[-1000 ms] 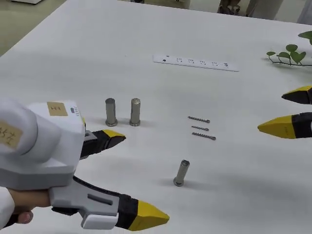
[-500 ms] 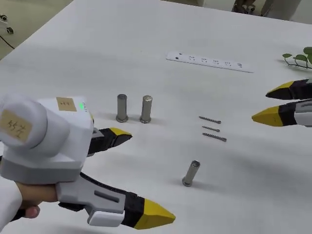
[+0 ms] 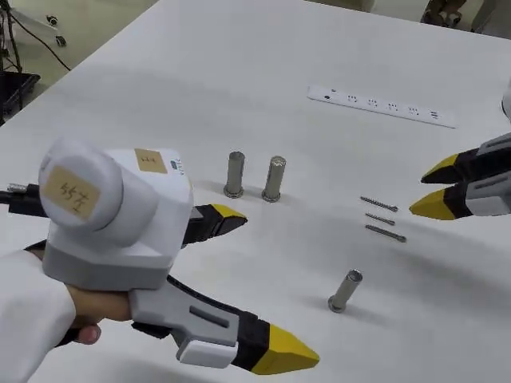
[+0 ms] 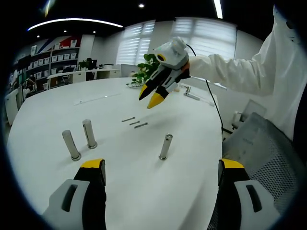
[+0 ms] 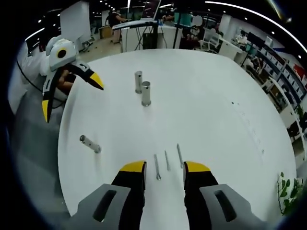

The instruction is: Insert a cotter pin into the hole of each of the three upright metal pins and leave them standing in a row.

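Two metal pins (image 3: pixel 235 174) (image 3: pixel 274 178) stand upright side by side at mid-table; I also see the pair (image 5: pixel 142 87) (image 4: pixel 80 139) from each gripper. A third pin (image 3: pixel 345 290) (image 4: pixel 165 146) (image 5: pixel 90 144) stands apart, nearer me. Three cotter pins (image 3: pixel 380 218) (image 4: pixel 135 122) lie flat in a small row. My right gripper (image 3: pixel 432 187) (image 5: pixel 165 167) hovers open just right of them, with the cotter pins (image 5: pixel 167 161) between and just ahead of its jaws. My left gripper (image 3: pixel 263 285) (image 4: pixel 162 165) is wide open and holds nothing, low at the near left.
A white power strip (image 3: pixel 382 105) lies across the far side of the table. A green plant (image 4: pixel 148 67) stands beyond the right gripper. A chair (image 4: pixel 259 143) sits at the table's edge beside the person in a white sleeve.
My right gripper has moved left toward the cotter pins and its jaws have narrowed. The head camera has shifted, so everything sits further right. The left gripper has barely moved.
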Demonstrator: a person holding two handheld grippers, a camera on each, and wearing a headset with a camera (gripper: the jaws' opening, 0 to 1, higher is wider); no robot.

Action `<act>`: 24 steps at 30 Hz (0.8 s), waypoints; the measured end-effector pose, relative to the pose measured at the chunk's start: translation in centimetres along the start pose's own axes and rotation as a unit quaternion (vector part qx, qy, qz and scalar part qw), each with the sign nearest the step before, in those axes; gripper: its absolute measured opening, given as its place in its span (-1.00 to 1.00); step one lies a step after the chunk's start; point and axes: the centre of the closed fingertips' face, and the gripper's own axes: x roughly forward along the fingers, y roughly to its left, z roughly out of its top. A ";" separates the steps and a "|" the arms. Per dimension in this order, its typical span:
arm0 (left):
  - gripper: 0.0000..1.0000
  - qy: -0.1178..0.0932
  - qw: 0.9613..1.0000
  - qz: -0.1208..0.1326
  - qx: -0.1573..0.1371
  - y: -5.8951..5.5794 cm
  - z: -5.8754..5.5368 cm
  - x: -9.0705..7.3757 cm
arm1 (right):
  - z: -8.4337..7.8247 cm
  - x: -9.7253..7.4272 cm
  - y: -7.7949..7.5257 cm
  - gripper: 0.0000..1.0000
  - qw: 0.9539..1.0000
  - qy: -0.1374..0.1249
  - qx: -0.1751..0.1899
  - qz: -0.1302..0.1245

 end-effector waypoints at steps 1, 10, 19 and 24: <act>0.94 -0.002 1.000 0.001 -0.001 0.0 0.1 -0.1 | 0.0 0.4 0.0 -0.48 1.000 0.006 -0.003 0.004; 0.93 -0.004 1.000 0.002 -0.002 0.0 0.2 -0.4 | -0.9 2.1 0.0 -0.61 0.998 0.055 -0.030 0.024; 0.90 -0.009 1.000 0.004 -0.008 0.2 0.4 -0.4 | -2.3 3.8 -0.4 -0.69 0.992 0.101 -0.060 0.041; 0.91 -0.008 1.000 0.012 -0.018 0.6 0.0 -0.3 | -2.2 4.6 -0.4 -0.75 0.991 0.105 -0.067 0.051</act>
